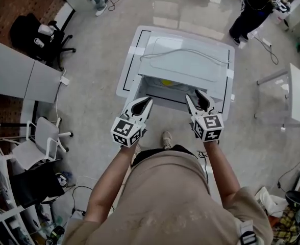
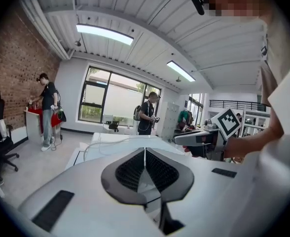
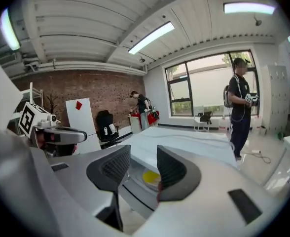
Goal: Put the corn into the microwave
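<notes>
A white microwave [image 1: 186, 60] stands on a low white table [image 1: 127, 75], and its front cavity faces me. The yellow corn [image 1: 166, 81] lies inside that cavity on a pale plate. In the right gripper view the corn [image 3: 151, 177] shows through the gap between the jaws. My right gripper [image 1: 197, 97] is open and empty, hanging just before the cavity's right half. My left gripper [image 1: 147, 103] is shut on nothing, level with it at the cavity's left side. In the left gripper view the microwave's top [image 2: 116, 140] shows beyond the closed jaws [image 2: 145, 157].
A grey cable [image 1: 183, 52] loops over the microwave's top. A black office chair [image 1: 35, 34] and white panels [image 1: 22, 73] stand at the left. At the right stands a white table [image 1: 299, 93], and a person [image 1: 252, 11] is at the far right.
</notes>
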The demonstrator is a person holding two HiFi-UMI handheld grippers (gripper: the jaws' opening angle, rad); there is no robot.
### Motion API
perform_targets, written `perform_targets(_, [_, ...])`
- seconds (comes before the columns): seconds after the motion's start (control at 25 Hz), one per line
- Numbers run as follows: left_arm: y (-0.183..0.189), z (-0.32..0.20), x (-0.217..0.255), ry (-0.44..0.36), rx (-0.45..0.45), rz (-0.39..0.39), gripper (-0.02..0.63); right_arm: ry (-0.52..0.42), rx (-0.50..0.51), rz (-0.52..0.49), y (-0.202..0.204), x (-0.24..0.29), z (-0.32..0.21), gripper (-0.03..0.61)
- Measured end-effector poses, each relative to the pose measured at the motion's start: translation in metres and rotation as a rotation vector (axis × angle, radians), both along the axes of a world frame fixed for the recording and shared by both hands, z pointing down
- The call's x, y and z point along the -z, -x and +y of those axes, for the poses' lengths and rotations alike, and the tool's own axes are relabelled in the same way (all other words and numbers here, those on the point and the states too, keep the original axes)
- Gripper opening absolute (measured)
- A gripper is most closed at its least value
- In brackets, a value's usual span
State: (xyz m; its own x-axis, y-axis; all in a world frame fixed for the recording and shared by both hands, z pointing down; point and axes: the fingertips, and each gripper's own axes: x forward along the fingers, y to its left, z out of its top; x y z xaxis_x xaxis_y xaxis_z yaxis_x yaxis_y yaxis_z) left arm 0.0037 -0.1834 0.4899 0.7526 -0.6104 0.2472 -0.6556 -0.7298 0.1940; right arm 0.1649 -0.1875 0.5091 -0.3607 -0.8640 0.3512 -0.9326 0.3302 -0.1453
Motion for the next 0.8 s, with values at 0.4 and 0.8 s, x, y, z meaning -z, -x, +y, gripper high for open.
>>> perform_targets(0.4, [0.004, 0.003, 0.03, -0.105, -0.015, 0.01, 0.019, -0.12, -0.126, 0.066, -0.056, 0.047, 0.035, 0.17])
perform_targets(0.8, [-0.004, 0.012, 0.013, -0.069, -0.013, 0.025, 0.029, -0.063, -0.255, 0.113, -0.102, 0.015, 0.073, 0.172])
